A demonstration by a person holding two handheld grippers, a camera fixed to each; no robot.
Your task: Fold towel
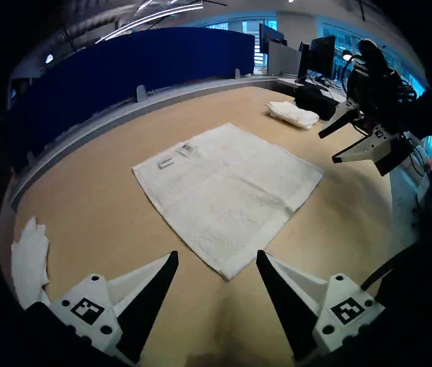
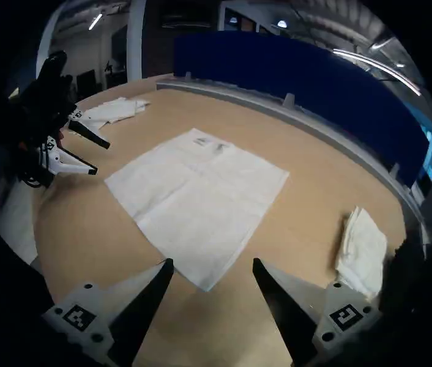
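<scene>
A white towel (image 1: 228, 191) lies spread flat on the wooden table (image 1: 93, 208), with small labels near its far edge. My left gripper (image 1: 217, 269) is open just above the towel's nearest corner, nothing between its fingers. In the right gripper view the same towel (image 2: 194, 199) lies flat, and my right gripper (image 2: 210, 275) is open over its near corner. The left gripper view shows the right gripper (image 1: 340, 145) hovering open past the towel's right side. Seen from the right gripper view, the left gripper (image 2: 92, 156) hovers open at the far left.
A folded white towel (image 1: 291, 113) rests at the far side of the table, seen also as a folded towel (image 2: 360, 249) at the right. A loose white cloth (image 1: 29, 262) lies at the left edge. A blue partition (image 1: 130, 67) and monitors (image 1: 314, 55) stand behind.
</scene>
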